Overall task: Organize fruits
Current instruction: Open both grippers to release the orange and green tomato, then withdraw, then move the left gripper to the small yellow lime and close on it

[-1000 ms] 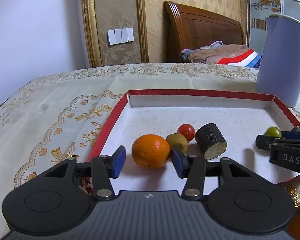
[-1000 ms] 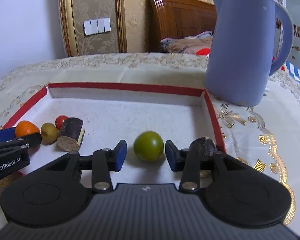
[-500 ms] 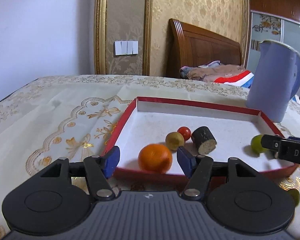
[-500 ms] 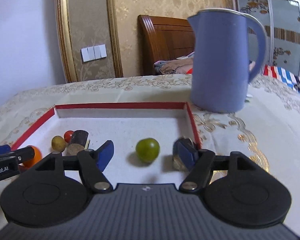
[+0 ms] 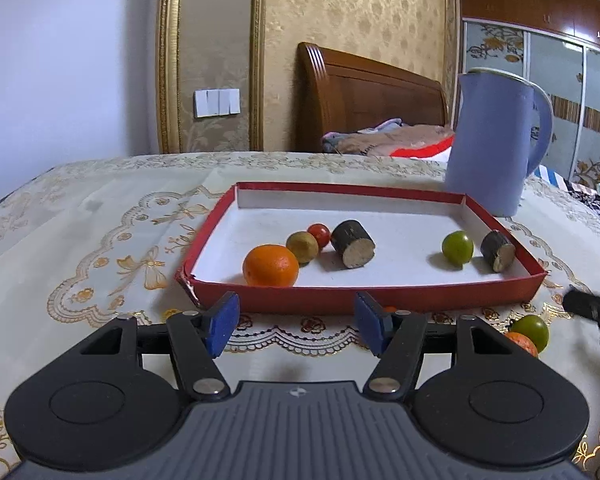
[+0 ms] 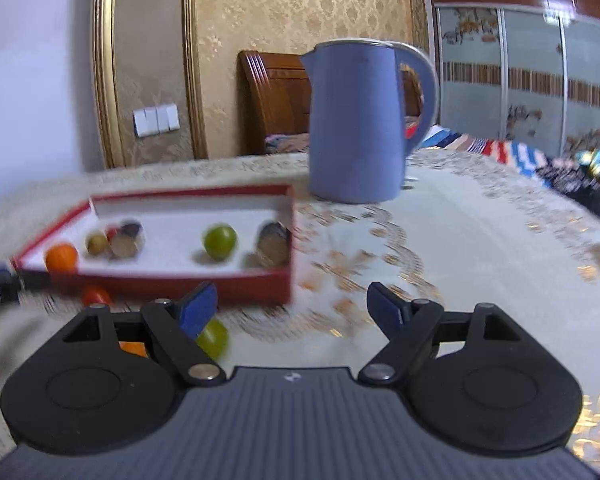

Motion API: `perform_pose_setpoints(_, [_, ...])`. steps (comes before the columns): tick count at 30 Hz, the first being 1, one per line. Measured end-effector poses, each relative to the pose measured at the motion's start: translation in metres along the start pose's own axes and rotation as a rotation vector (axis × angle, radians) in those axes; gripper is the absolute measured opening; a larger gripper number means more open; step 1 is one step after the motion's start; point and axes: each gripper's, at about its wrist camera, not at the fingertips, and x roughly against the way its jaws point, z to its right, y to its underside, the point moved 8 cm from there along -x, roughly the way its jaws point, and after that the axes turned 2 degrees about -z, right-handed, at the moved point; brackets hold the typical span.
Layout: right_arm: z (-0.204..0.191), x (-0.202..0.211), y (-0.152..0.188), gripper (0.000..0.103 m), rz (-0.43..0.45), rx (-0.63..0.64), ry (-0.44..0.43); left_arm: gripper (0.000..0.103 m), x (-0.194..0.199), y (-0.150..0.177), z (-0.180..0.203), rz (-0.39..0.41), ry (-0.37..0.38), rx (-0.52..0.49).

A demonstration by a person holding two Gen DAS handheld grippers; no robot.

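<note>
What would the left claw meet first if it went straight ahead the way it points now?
Probably the near red wall of the tray, directly ahead of the open, empty left claw; the orange sits just behind it. Depth is uncertain.

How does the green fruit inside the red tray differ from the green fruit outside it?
The green fruit in the tray rests on the white floor of the red tray, beside a dark cut piece. The green fruit outside lies on the tablecloth, touching an orange-red fruit. Both are round and look alike in size.

The left gripper [image 5: 296,320] stands open and empty; the right gripper [image 6: 292,308] is opening wider (nothing between its blue pads).
</note>
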Motion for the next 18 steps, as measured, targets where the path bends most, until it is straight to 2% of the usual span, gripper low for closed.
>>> perform_pose_setpoints(3, [0.002, -0.001, 0.006, 0.081, -0.059, 0.015, -0.033, 0.063, -0.001, 0.001, -0.001, -0.005, 0.000, 0.008])
perform_pose_setpoints(9, [-0.005, -0.009, 0.011, 0.081, -0.111, 0.049, -0.050, 0.063, -0.002, 0.003, -0.005, -0.024, 0.007, 0.031])
perform_pose_setpoints(18, [-0.015, -0.008, 0.014, 0.081, -0.129, 0.079, -0.076, 0.063, 0.000, 0.003, -0.003, -0.016, 0.009, 0.014])
